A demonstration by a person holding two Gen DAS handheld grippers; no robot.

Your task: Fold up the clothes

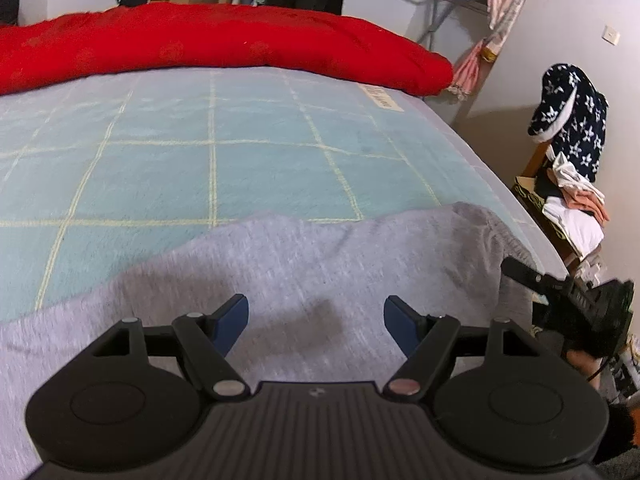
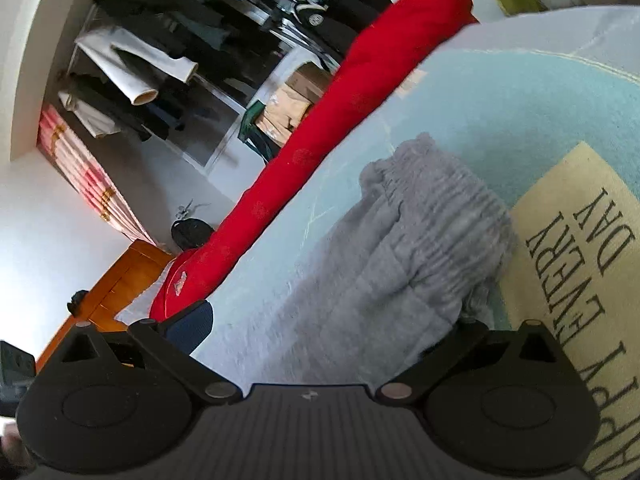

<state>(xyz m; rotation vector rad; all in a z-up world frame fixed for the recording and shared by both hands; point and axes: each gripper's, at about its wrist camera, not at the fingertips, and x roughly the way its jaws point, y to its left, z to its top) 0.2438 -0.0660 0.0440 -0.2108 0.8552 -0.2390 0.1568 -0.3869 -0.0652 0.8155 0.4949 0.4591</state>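
Observation:
A grey knit garment (image 1: pixel 320 256) lies spread over the near part of the bed's teal checked blanket (image 1: pixel 200 160). My left gripper (image 1: pixel 317 322) hovers just above the grey cloth, open, with nothing between its blue pads (image 1: pixel 234 320). At the garment's right edge, by the side of the bed, one finger (image 1: pixel 520 272) of my right gripper shows. In the right wrist view the garment's ribbed waistband (image 2: pixel 440 208) lies bunched ahead. My right gripper (image 2: pixel 328 332) stands open and wide. Its left pad (image 2: pixel 192 328) is free and the grey cloth covers its right finger.
A rolled red quilt (image 1: pixel 200 40) runs across the far end of the bed. A chair beside the bed holds a dark star-patterned garment (image 1: pixel 568 120) and folded clothes (image 1: pixel 576 208). A cream printed patch (image 2: pixel 580 260) lies next to the waistband. Hanging clothes (image 2: pixel 180 40) line the wall.

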